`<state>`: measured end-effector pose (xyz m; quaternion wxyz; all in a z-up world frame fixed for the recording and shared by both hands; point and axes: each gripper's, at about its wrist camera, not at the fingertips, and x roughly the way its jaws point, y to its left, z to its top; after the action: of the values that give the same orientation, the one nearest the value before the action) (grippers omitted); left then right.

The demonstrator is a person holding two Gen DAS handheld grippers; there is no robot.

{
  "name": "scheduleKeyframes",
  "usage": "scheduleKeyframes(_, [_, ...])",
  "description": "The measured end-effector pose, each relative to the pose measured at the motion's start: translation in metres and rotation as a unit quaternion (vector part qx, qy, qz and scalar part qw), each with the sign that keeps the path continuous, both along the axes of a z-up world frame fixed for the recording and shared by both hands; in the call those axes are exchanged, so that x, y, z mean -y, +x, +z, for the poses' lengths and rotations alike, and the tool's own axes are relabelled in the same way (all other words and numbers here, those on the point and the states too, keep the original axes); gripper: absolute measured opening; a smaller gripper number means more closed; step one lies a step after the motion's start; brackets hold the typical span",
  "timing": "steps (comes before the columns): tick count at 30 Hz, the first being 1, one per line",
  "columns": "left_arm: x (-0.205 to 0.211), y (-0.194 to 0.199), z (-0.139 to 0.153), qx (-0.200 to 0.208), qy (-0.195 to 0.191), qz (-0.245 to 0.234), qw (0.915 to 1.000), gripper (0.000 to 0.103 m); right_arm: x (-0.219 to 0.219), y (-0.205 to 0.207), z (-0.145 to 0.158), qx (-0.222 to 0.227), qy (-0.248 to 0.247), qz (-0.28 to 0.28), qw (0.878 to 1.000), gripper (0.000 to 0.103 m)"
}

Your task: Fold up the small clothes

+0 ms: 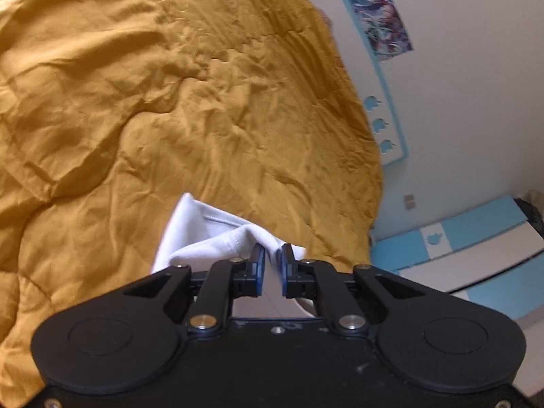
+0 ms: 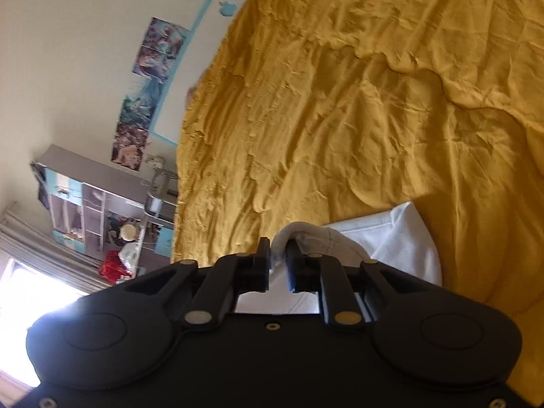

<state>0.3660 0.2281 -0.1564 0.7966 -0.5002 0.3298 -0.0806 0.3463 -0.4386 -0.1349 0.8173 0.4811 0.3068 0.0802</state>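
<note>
Cloth, a small white cotton garment (image 1: 204,234), seems pinched in narrow jaws of both the left gripper (image 1: 271,255) and right gripper (image 2: 277,250), stretched between them over the wrinkled yellow bed cover (image 1: 170,102).

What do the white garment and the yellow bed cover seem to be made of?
The white garment looks like soft matte cotton knit: it drapes limply, with a stitched hem showing. The yellow bed cover seems a thin woven fabric, perhaps cotton over padding: fine crisp creases, puffy folds, only a faint sheen. Neither can be confirmed by sight.
</note>
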Motion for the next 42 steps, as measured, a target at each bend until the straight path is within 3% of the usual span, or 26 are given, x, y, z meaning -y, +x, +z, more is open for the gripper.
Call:
scheduleKeyframes(1, [-0.004,0.001,-0.005,-0.001,-0.004,0.007,1.0,0.016,0.003,0.004,-0.008,-0.017,0.006,-0.015,1.0,0.027])
scheduleKeyframes(3, [-0.017,-0.008,-0.006,0.03,-0.021,0.016,0.9992,0.02,0.009,-0.004,-0.016,-0.015,0.021,-0.042,0.999,0.03])
scheduleKeyframes(6, [-0.037,-0.039,0.0,0.061,-0.025,-0.004,0.9978,0.029,0.021,-0.039,-0.017,0.024,0.026,-0.005,0.999,0.037])
scheduleKeyframes(9, [-0.049,-0.093,0.004,0.069,0.017,-0.046,0.9964,0.03,0.03,-0.09,-0.013,0.043,-0.01,0.035,0.998,0.049])
scheduleKeyframes(13, [-0.048,-0.162,-0.005,0.064,0.091,-0.092,0.9895,0.031,0.031,-0.165,-0.013,0.052,-0.128,0.087,0.987,0.055])
scheduleKeyframes(16, [-0.036,-0.177,-0.012,0.064,0.15,-0.116,0.9798,0.032,0.026,-0.197,-0.017,0.049,-0.201,0.104,0.973,0.057])
scheduleKeyframes(20, [-0.019,-0.165,-0.023,0.049,0.213,-0.129,0.9672,0.033,0.026,-0.207,-0.027,0.06,-0.202,0.102,0.972,0.063])
scheduleKeyframes(24, [-0.011,-0.15,-0.039,0.034,0.202,-0.156,0.9663,0.033,0.021,-0.201,-0.036,0.054,-0.203,0.096,0.973,0.067])
scheduleKeyframes(26, [-0.012,-0.152,-0.041,0.046,0.187,-0.167,0.9669,0.03,0.017,-0.201,-0.038,0.054,-0.205,0.097,0.972,0.068])
scheduleKeyframes(31, [-0.01,-0.163,-0.041,0.071,0.163,-0.198,0.964,0.029,0.005,-0.2,-0.039,0.079,-0.249,0.127,0.957,0.071])
scheduleKeyframes(37, [-0.017,-0.169,-0.044,0.078,0.132,-0.202,0.9674,0.029,-0.004,-0.183,-0.042,0.077,-0.264,0.166,0.947,0.062])
scheduleKeyframes(42, [-0.023,-0.171,-0.044,0.084,0.126,-0.209,0.9662,0.029,-0.01,-0.18,-0.039,0.093,-0.278,0.178,0.939,0.062])
